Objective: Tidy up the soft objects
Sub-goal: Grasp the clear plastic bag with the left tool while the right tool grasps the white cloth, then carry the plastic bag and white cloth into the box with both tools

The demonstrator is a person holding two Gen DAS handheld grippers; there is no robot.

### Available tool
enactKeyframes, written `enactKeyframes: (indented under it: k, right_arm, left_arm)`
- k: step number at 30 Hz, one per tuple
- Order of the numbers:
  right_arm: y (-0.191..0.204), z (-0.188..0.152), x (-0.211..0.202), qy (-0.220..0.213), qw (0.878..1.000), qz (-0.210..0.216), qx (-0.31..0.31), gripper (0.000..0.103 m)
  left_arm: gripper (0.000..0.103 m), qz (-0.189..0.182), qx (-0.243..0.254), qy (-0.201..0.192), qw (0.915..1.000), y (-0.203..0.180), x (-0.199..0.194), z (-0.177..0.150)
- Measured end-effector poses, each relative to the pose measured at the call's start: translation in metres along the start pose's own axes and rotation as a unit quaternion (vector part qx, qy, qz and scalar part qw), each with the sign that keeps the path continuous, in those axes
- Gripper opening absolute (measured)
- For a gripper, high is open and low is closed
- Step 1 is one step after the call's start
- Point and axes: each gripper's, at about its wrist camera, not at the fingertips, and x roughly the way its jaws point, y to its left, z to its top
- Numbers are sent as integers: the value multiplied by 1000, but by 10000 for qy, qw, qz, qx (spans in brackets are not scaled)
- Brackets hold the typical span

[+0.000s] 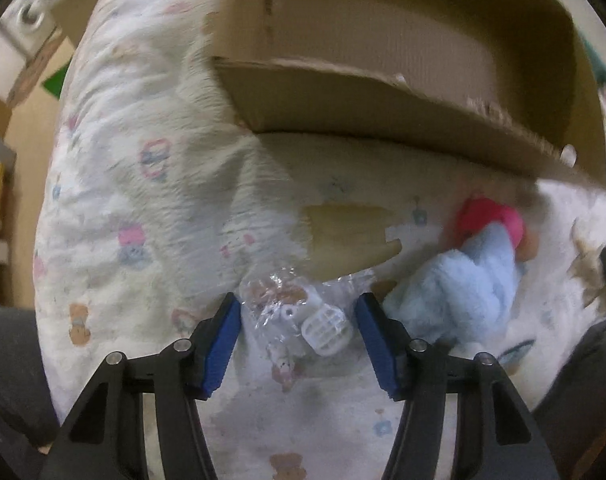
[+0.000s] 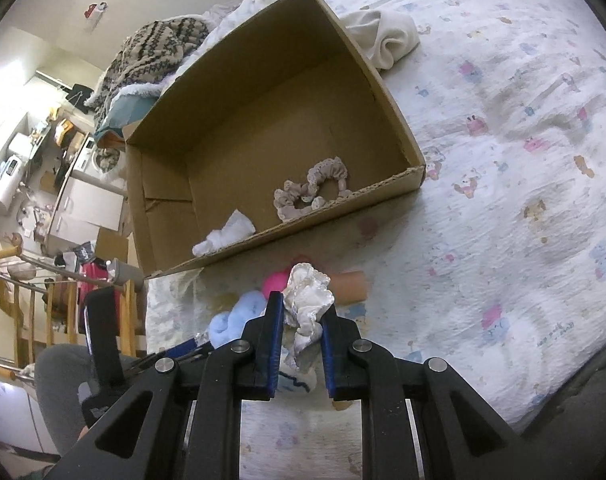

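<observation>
Clenched between the blue pads of the right gripper (image 2: pixel 302 330) is one crumpled white satin scrunchie (image 2: pixel 307 300), glossy with a scalloped edge, lifted above the bed. Just beyond those fingers lie one fluffy pale-blue plush piece (image 2: pixel 233 322), one bright pink soft thing (image 2: pixel 274 282) and one smooth tan cylinder (image 2: pixel 349 286). Farther ahead sits one open cardboard box (image 2: pixel 399 128) with ragged cut edges; inside are two ruffled beige scrunchies (image 2: pixel 313 192) side by side and one small white rolled cloth (image 2: pixel 225 234). Beyond the box's far right wall lies a folded cream cloth (image 2: pixel 383 36). The left gripper (image 1: pixel 299 322) points down with its jaws released and standing apart around a crinkly clear plastic packet (image 1: pixel 299 312) holding small white plastic parts; the pads do not press it. All rests on a rumpled white bed sheet (image 2: pixel 503 160) printed with little cartoon animals, and to the left a cluttered room falls away below.
</observation>
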Motion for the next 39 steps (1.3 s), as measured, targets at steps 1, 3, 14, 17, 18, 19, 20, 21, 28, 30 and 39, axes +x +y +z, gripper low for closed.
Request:
enactKeyframes:
  k: [1, 3, 14, 17, 18, 19, 20, 21, 28, 30, 39]
  right_arm:
    - [-1, 0, 0, -1, 10000, -1, 16, 19]
    - [-1, 1, 0, -3, 10000, 2, 28, 19]
    - [2, 0, -2, -50, 10000, -16, -48, 19]
    - [1, 0, -4, -80, 10000, 16, -24, 19]
    - [1, 0, -5, -83, 10000, 28, -23, 19]
    - [1, 0, -5, -84, 10000, 44, -26, 19]
    - [1, -1, -5, -83, 9999, 45, -37, 19]
    - [2, -1, -5, -85, 9999, 39, -58, 19]
    - [5, -2, -8, -141, 9998, -12, -144, 19]
    - [5, -2, -8, -145, 9998, -18, -149, 19]
    - [7, -3, -9, -181, 9995, -53, -238, 19]
  left_arm:
    - [52, 45, 65, 33, 10000, -3, 3, 0]
    - [49, 85, 133, 54, 9999, -6, 8, 0]
    - [26, -1, 244, -107, 9996, -12, -1, -1]
    - [26, -42, 267, -217, 9994, 3, -18, -7]
    - [25, -66, 282, -248, 9993, 6, -23, -9]
    - [25, -82, 304, -274, 9991, 5, -27, -10]
    - [25, -76, 338, -302, 9989, 7, -33, -11]
    - [25, -62, 364, -341, 9987, 9, -38, -12]
    - [25, -57, 381, -564, 9977, 21, -68, -21]
    - [24, 157, 344, -575, 9976, 29, -69, -26]
    - [24, 246, 9, -621, 9978, 44, -64, -22]
